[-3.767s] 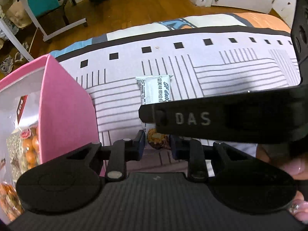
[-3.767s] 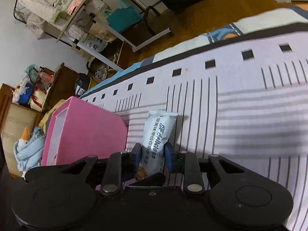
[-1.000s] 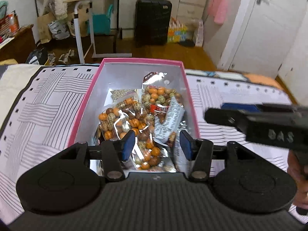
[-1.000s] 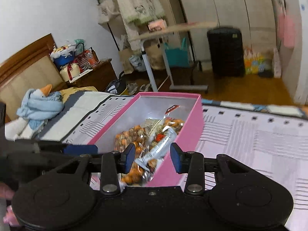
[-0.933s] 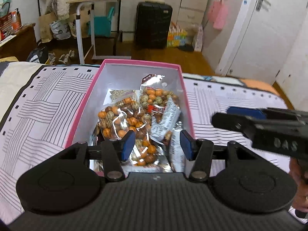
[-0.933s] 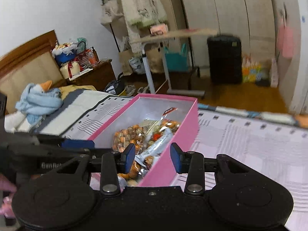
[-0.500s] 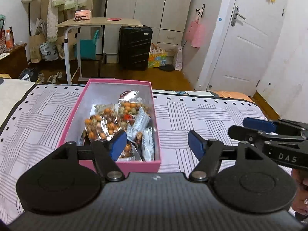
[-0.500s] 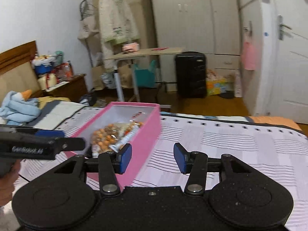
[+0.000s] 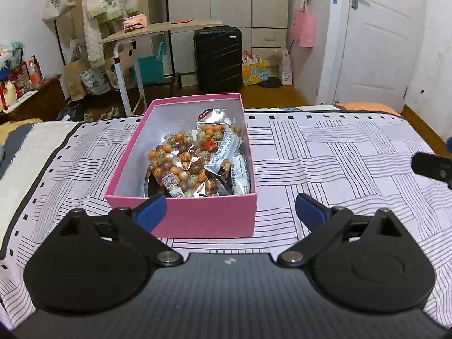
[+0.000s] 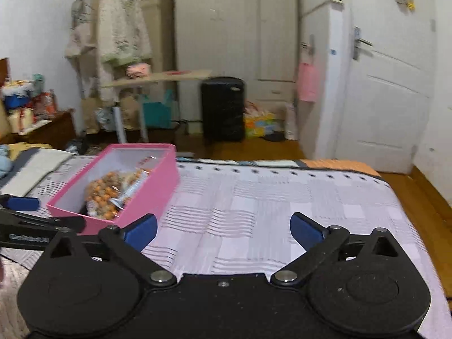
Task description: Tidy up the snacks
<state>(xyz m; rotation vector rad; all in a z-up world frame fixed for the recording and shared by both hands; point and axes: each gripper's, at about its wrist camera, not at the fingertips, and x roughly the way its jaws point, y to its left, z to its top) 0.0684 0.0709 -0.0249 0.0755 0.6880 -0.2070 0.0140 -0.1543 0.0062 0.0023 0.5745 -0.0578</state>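
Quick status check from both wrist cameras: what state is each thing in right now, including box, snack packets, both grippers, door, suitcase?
Pink box: lidless, upright on the bed cover.
Snack packets: piled inside the box, sealed.
Left gripper: jaws opening, nothing between them.
Right gripper: jaws opening, nothing between them.
Bed cover: spread flat.
Door: shut.
Suitcase: upright, closed.

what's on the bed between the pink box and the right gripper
Nothing but bare patterned bedspread. The right wrist view shows it between the pink box and the empty, opening right gripper.
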